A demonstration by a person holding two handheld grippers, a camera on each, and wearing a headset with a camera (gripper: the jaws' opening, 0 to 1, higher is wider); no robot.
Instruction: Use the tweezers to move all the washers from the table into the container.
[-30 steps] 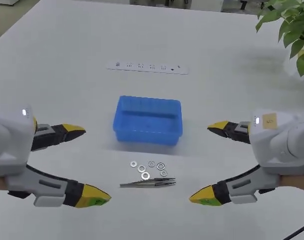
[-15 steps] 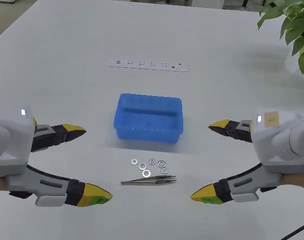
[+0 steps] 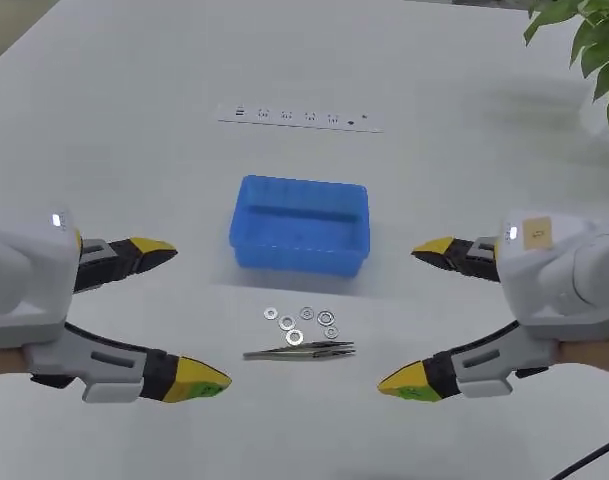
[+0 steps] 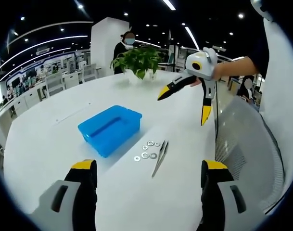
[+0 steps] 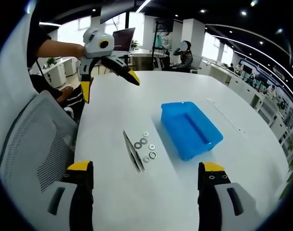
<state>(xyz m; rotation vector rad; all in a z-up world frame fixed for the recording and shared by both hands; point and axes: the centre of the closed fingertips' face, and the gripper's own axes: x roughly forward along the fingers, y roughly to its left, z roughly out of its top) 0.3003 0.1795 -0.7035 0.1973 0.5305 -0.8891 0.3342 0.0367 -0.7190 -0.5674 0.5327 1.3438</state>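
Observation:
Several small metal washers (image 3: pixel 302 322) (image 4: pixel 147 150) (image 5: pixel 145 147) lie loose on the white table, just in front of a blue plastic container (image 3: pixel 301 223) (image 4: pixel 109 129) (image 5: pixel 190 126). A pair of metal tweezers (image 3: pixel 299 350) (image 4: pixel 159 157) (image 5: pixel 133 156) lies flat on the near side of the washers. My left gripper (image 3: pixel 182 313) (image 4: pixel 145 176) hovers open to the left of them, holding nothing. Open and empty too, my right gripper (image 3: pixel 420 312) (image 5: pixel 141 177) hovers on the right.
A white power strip (image 3: pixel 299 118) lies on the table beyond the container. Green plant leaves (image 3: pixel 589 45) (image 4: pixel 139 60) reach in at the far right corner. A grey mesh chair (image 5: pixel 31 154) stands at the table's near edge. A person (image 4: pixel 123 43) stands far behind the plant.
The head camera has tipped a little, so the table shifts in view. Both grippers stay open on either side; the left one has sunk slightly. Washers, tweezers and container have not moved.

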